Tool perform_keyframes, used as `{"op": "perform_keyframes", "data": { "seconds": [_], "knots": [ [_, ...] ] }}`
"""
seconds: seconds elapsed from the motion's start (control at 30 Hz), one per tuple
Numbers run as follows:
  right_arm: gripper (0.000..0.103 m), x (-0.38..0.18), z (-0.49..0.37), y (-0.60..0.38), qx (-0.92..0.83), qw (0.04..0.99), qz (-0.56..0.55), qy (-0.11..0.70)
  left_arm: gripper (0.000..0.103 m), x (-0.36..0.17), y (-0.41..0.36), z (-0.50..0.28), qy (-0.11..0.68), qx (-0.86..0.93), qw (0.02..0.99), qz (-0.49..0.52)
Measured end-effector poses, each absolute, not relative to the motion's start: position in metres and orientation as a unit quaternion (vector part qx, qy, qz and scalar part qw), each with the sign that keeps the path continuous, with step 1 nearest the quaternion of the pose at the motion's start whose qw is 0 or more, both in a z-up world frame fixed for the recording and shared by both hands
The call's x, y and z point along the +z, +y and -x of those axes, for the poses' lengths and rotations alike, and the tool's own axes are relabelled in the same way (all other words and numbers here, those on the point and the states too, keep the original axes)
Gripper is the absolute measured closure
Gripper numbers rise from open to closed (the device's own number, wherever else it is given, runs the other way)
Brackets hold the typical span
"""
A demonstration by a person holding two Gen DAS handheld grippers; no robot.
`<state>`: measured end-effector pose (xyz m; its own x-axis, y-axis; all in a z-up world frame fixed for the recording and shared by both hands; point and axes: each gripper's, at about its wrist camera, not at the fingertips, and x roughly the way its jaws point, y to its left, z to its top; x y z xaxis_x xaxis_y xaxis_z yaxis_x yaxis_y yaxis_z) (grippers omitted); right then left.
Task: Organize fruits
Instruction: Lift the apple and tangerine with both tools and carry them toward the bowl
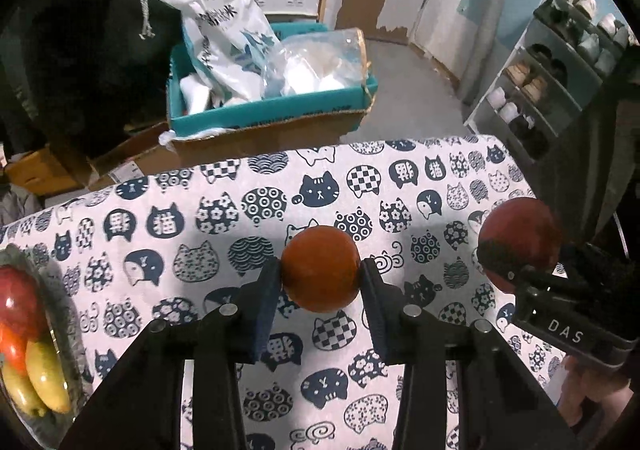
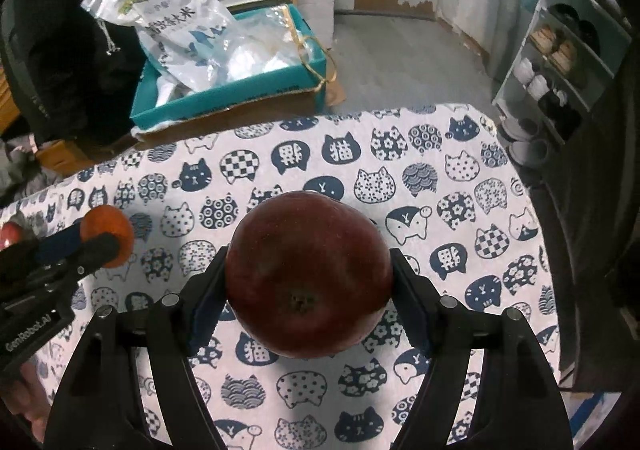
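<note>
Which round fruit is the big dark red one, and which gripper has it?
The dark red apple is in the right gripper. The left gripper holds the orange, which is smaller and orange. The red fruit in the tray is lighter.

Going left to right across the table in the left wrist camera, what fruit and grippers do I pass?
Grey tray of fruit holding a red apple and yellow mangoes → round orange fruit clamped in the left gripper → dark red apple in the right gripper.

Round orange (image 1: 320, 270) held aloft, dark red apple (image 2: 308, 278) held, stem-end facing camera
</note>
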<state>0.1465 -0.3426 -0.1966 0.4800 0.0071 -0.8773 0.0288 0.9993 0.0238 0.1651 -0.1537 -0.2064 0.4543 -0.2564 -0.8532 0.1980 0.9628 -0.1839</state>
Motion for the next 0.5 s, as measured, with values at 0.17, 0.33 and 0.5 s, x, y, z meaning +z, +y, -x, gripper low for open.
{"op": "perform_keyframes", "data": {
  "seconds": [0.17,0.33,0.5],
  "knots": [
    [0.028,-0.182,-0.138,-0.336,0.001,0.867,-0.015,0.499,0.062,-0.189,-0.142,-0.153,0.491,-0.13,0.861,0.033],
    [0.028,-0.168,-0.129,-0.324,0.012,0.873,-0.006,0.487,0.062,-0.169,-0.137,-0.137,0.471,-0.13,0.872,0.018],
    [0.028,-0.155,-0.12,-0.311,0.028,0.879,-0.002,0.476,0.062,-0.152,-0.131,-0.119,0.453,-0.128,0.882,0.007]
  ]
}}
